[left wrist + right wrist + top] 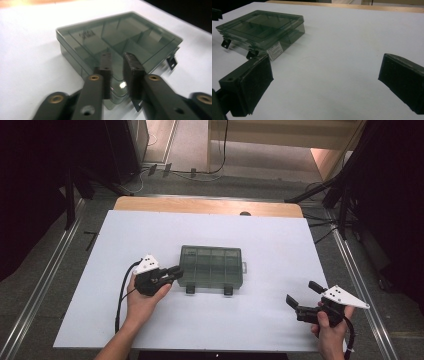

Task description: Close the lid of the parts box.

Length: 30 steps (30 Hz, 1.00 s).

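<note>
Table lies bare around compartment box.

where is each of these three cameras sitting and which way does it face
High view: above the person's side, looking forward and down on the white table; both forearms, the left gripper and the right gripper show.
Left gripper view: rides the left gripper, looking along its narrowly parted jaws over a corner of the smoky compartment box.
Right gripper view: rides the right gripper, looking across the table between its wide-open jaws toward the box.
Shared: all three show the closed box with its latches hanging open.
</note>
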### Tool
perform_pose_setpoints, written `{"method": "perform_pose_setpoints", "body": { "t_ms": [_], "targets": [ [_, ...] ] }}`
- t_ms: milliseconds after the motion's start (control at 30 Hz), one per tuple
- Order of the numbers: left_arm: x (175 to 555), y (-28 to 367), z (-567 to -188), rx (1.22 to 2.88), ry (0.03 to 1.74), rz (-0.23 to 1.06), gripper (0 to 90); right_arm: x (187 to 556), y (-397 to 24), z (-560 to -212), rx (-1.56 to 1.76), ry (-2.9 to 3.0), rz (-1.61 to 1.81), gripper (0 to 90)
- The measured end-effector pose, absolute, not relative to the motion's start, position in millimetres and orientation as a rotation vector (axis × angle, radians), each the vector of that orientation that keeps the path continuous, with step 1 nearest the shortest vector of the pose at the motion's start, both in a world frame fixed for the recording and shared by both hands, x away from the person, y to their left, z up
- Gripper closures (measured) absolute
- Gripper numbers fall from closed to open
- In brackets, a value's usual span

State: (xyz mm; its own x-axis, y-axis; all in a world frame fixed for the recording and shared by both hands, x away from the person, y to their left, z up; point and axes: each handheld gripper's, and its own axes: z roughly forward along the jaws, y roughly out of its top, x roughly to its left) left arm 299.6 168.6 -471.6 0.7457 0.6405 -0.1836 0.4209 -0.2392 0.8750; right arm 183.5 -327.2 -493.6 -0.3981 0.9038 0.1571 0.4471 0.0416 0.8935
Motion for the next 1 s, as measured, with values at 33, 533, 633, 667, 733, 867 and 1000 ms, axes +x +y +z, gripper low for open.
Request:
{"method": "perform_pose_setpoints", "body": {
  "t_ms": [33,533,633,667,733,867,1000],
  "targets": [
    [299,173,-469,1.862,0.815,0.264,62.9,184,-327,-494,1.36,1.869,1.329,0.0],
    [292,237,-467,1.789,0.869,0.324,0.0,183,-328,-493,1.371,1.863,1.328,0.0],
    [288,246,-468,1.785,0.881,0.338,0.0,183,-329,-492,1.368,1.86,1.326,0.0],
    [287,248,-468,1.796,0.888,0.34,0.0,183,-329,-492,1.363,1.859,1.326,0.0],
    [284,251,-470,1.804,0.889,0.354,0.0,182,-330,-492,1.364,1.857,1.325,0.0],
    [278,258,-471,1.803,0.877,0.359,0.0,182,-331,-491,1.365,1.853,1.324,0.0],
    [274,266,-472,1.801,0.878,0.365,0.0,181,-331,-491,1.362,1.849,1.326,0.0]
  ]
}}
